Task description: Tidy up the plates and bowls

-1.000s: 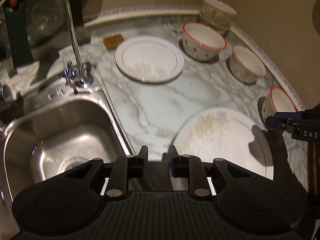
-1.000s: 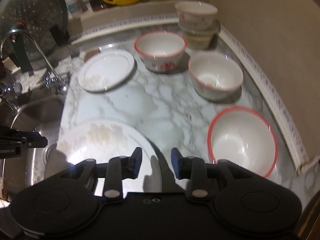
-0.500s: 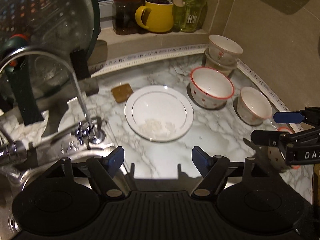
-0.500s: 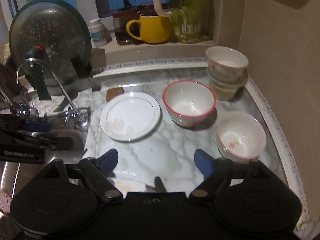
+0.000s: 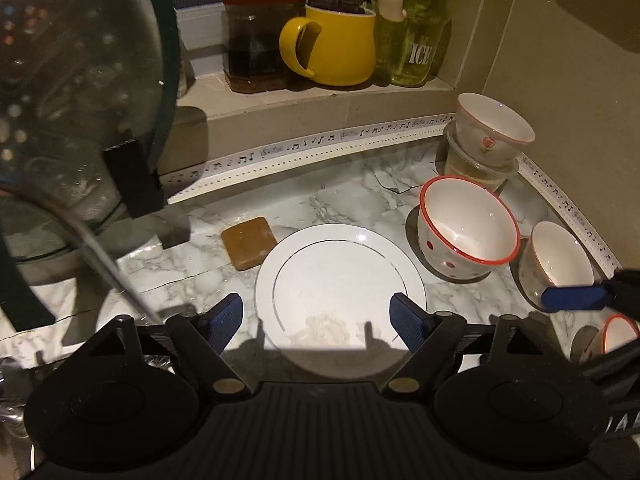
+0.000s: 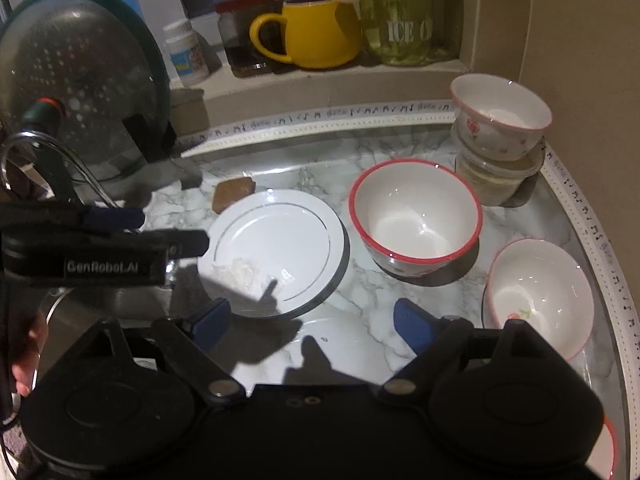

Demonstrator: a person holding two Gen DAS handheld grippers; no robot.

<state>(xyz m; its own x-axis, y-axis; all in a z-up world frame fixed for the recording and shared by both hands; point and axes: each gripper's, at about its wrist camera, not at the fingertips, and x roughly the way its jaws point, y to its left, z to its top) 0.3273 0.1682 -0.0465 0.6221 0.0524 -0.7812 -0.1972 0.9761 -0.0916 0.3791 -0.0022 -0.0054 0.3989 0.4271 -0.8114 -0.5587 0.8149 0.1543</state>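
Note:
A small white plate (image 5: 340, 280) (image 6: 276, 248) lies on the marble counter. My left gripper (image 5: 318, 322) is open and empty just in front of it; it also shows in the right wrist view (image 6: 132, 228). A red-rimmed bowl (image 5: 468, 226) (image 6: 416, 214) sits right of the plate. A small pink-flowered bowl (image 5: 558, 264) (image 6: 538, 296) sits further right. Another small bowl (image 5: 494, 130) (image 6: 500, 120) is stacked on a container in the back corner. My right gripper (image 6: 310, 324) is open and empty above the counter; one fingertip (image 5: 572, 298) shows in the left wrist view.
A faucet (image 6: 60, 160) and a large strainer lid (image 6: 80, 88) stand at the left by the sink. A brown soap bar (image 5: 249, 242) lies behind the plate. A yellow mug (image 5: 332, 50), jars and a green pitcher (image 5: 412, 32) stand on the window ledge. A wall bounds the right.
Both grippers opened from nearly shut and moved forward, away from the large patterned plate near the front edge, toward the small plate and bowls.

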